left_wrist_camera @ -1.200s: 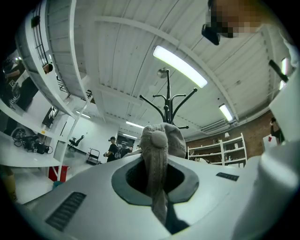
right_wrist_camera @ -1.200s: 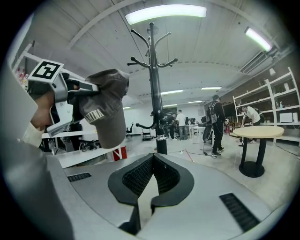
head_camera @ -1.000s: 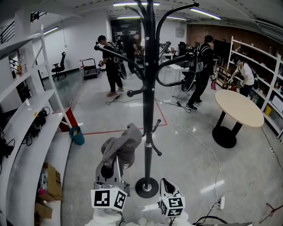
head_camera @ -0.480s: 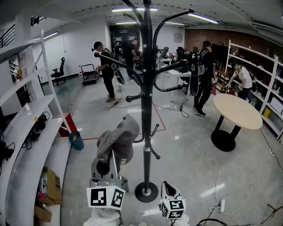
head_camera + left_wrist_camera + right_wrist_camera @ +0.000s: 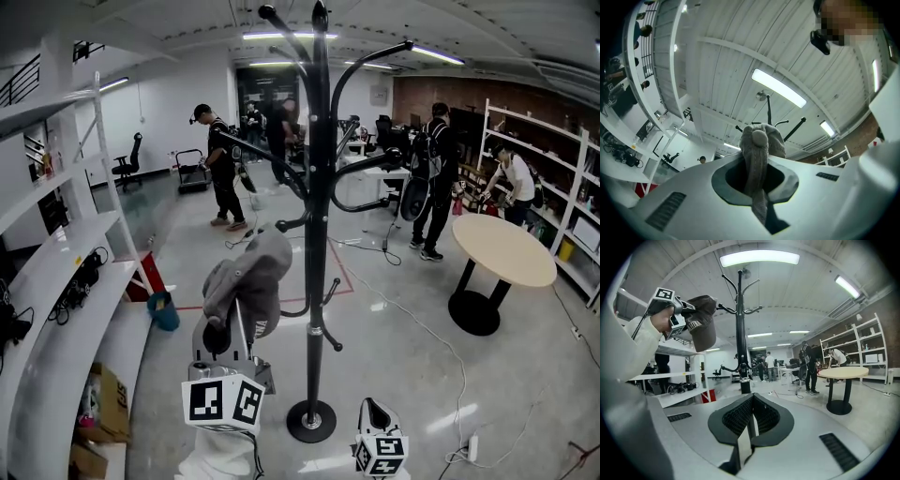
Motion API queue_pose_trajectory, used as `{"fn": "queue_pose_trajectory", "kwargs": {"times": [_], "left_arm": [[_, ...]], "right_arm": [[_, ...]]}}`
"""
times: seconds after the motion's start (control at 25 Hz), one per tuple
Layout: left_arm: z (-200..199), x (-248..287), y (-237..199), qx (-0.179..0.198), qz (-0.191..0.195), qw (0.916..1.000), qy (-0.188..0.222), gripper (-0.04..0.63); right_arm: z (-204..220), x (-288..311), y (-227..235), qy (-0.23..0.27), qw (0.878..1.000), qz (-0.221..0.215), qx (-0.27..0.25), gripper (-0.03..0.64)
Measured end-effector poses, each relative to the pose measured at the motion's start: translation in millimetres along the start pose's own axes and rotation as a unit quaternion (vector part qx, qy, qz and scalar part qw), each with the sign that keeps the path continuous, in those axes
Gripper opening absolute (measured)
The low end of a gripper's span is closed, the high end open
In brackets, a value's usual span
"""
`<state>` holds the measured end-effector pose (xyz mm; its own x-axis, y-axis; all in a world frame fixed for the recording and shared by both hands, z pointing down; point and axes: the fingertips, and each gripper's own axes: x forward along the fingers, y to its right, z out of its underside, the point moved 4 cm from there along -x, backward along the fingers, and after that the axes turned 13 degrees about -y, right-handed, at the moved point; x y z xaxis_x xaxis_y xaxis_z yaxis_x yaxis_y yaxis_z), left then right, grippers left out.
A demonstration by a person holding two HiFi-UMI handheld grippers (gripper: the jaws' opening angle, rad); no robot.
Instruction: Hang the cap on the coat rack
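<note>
The grey cap (image 5: 246,281) hangs from my left gripper (image 5: 225,330), which is shut on its brim and holds it up just left of the black coat rack (image 5: 319,234). The cap is about level with the rack's low hooks (image 5: 330,272). From the left gripper view the cap (image 5: 759,147) fills the gap between the jaws, with the rack's top hooks (image 5: 769,110) behind it. My right gripper (image 5: 375,417) is low, right of the rack's base (image 5: 311,420). Its jaws (image 5: 751,416) are shut on nothing and face the rack's pole (image 5: 739,333). The cap (image 5: 704,319) shows at upper left there.
White shelving (image 5: 56,281) runs down the left, with a cardboard box (image 5: 105,398) and a teal bucket (image 5: 164,312) near it. A round table (image 5: 506,248) stands at the right. Cables (image 5: 441,347) cross the floor. Several people (image 5: 217,164) work at the back.
My left gripper has lifted the cap higher beside the rack's pole. The right gripper has shifted a little to the right and lower in the head view.
</note>
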<state>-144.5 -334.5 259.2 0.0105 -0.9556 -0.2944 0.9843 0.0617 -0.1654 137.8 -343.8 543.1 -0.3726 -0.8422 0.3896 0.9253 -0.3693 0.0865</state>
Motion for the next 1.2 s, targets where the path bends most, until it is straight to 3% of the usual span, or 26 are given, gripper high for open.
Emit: {"fn": "queue_pose_trajectory", "kwargs": {"times": [0.28, 0.92, 1.2], "left_arm": [[-9.5, 21.5, 3.3, -0.002, 0.013, 0.9998, 0.013, 0.011], [21.8, 41.6, 31.7, 0.023, 0.056, 0.9979, -0.023, 0.011], [36.8, 52.4, 33.9, 0.027, 0.058, 0.997, -0.044, 0.011]], "right_arm": [[1.0, -3.7, 11.5, 0.004, 1.0, 0.024, 0.013, 0.009], [-0.1, -2.6, 22.2, 0.004, 0.998, 0.051, 0.024, 0.009], [-0.2, 0.8, 23.5, -0.001, 0.998, 0.051, 0.026, 0.009]]}}
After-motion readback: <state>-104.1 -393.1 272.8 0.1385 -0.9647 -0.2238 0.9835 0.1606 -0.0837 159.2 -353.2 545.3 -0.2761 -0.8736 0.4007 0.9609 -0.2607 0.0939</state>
